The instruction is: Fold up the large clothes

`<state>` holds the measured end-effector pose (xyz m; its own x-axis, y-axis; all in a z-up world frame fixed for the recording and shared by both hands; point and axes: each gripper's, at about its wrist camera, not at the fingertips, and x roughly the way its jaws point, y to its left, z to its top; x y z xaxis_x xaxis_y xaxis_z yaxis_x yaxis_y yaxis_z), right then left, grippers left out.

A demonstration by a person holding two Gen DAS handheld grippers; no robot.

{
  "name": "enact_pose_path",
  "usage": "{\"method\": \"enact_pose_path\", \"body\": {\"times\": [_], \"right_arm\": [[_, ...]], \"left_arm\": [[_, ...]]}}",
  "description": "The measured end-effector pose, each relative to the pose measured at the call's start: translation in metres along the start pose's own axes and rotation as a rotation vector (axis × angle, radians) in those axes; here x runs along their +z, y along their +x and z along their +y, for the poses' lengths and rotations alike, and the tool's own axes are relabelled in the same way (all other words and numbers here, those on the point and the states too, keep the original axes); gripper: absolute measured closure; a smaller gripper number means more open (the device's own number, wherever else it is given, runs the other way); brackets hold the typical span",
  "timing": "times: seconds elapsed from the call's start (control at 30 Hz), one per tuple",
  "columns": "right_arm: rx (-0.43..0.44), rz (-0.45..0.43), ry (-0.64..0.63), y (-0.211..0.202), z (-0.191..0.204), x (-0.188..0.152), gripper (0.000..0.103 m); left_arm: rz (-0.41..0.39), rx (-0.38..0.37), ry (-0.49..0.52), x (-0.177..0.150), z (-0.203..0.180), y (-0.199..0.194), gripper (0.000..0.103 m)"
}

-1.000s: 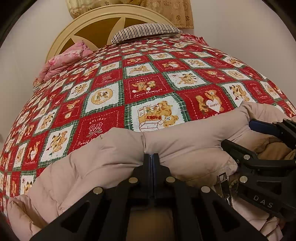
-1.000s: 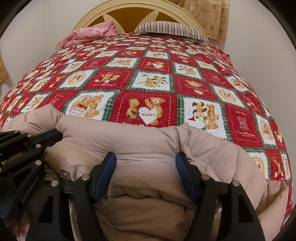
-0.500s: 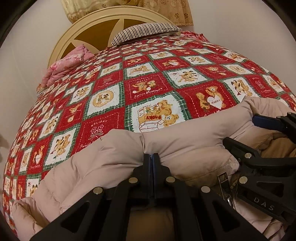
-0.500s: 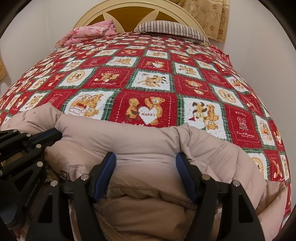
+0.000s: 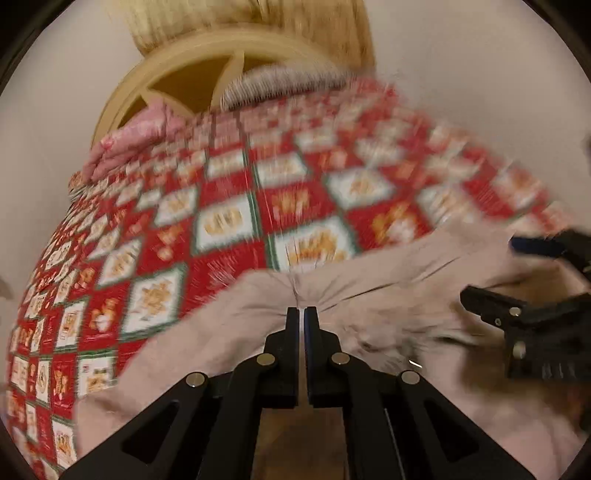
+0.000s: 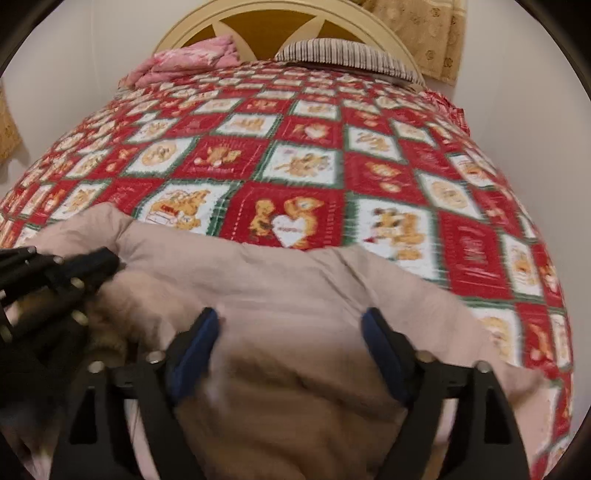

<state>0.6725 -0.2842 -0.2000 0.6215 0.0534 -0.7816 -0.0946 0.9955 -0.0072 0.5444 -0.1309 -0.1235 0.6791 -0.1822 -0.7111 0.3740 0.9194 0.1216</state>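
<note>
A beige padded jacket (image 5: 373, 291) lies bunched at the near edge of a bed with a red, white and green teddy-bear bedspread (image 5: 225, 221). My left gripper (image 5: 301, 313) is shut on a fold of the jacket, and the cloth puckers at its tips. The right gripper (image 5: 513, 273) shows at the right edge of this blurred view. In the right wrist view the right gripper (image 6: 291, 332) stands wide, its jaws opening, with the jacket (image 6: 295, 280) bulging between the blue pads without being pinched. The left gripper (image 6: 105, 263) reaches in from the left.
A cream arched headboard (image 6: 258, 22) stands at the far end of the bedspread (image 6: 306, 162). Below it lie a striped pillow (image 6: 343, 55) and a folded pink blanket (image 6: 192, 61). A patterned curtain (image 6: 424, 33) hangs at the back right. White walls flank the bed.
My left gripper has lifted, still shut on the jacket fold, and its view has blurred and tilted. The right gripper's fingers have spread wider around the jacket.
</note>
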Motion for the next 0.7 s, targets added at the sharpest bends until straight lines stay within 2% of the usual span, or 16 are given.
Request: {"method": "enact_pose_path", "body": {"times": [0.13,0.2,0.27,0.3,0.37,0.4,0.43,0.47,0.5,0.6,0.7], "right_arm": [[0.044,-0.053,0.012,-0.077,-0.031,-0.031,0.006],[0.100,-0.039,0.070,-0.112,-0.048,-0.055,0.005],[0.142,-0.030,0.127,-0.147,-0.063,-0.086,0.001],[0.140,-0.031,0.146,-0.168,-0.069,-0.107,0.000],[0.138,-0.030,0.169,-0.202,-0.079,-0.149,0.000],[0.140,-0.026,0.178,-0.214,-0.082,-0.165,0.000],[0.138,-0.021,0.194,-0.228,-0.085,-0.188,0.000],[0.133,-0.018,0.212,-0.238,-0.087,-0.203,0.000],[0.134,-0.017,0.231,-0.247,-0.089,-0.219,0.000],[0.145,-0.002,0.284,-0.266,-0.088,-0.263,0.000],[0.112,0.035,0.293,-0.270,-0.076,-0.298,0.000]], "left_arm": [[-0.071,-0.070,-0.035,-0.042,0.029,-0.097,0.101],[-0.092,-0.065,-0.046,-0.089,0.056,-0.145,0.100],[-0.081,-0.061,-0.073,-0.131,0.077,-0.175,0.098],[-0.082,-0.064,-0.090,-0.153,0.086,-0.190,0.092],[-0.095,-0.043,-0.135,-0.202,0.104,-0.224,0.057],[-0.109,-0.020,-0.163,-0.224,0.107,-0.237,0.021],[-0.133,0.012,-0.196,-0.247,0.112,-0.252,0.006],[-0.172,0.036,-0.234,-0.272,0.117,-0.269,0.006],[-0.176,0.031,-0.254,-0.285,0.118,-0.275,0.006],[-0.111,-0.009,-0.308,-0.324,0.120,-0.281,0.006],[-0.072,-0.017,-0.335,-0.343,0.114,-0.272,0.006]]}}
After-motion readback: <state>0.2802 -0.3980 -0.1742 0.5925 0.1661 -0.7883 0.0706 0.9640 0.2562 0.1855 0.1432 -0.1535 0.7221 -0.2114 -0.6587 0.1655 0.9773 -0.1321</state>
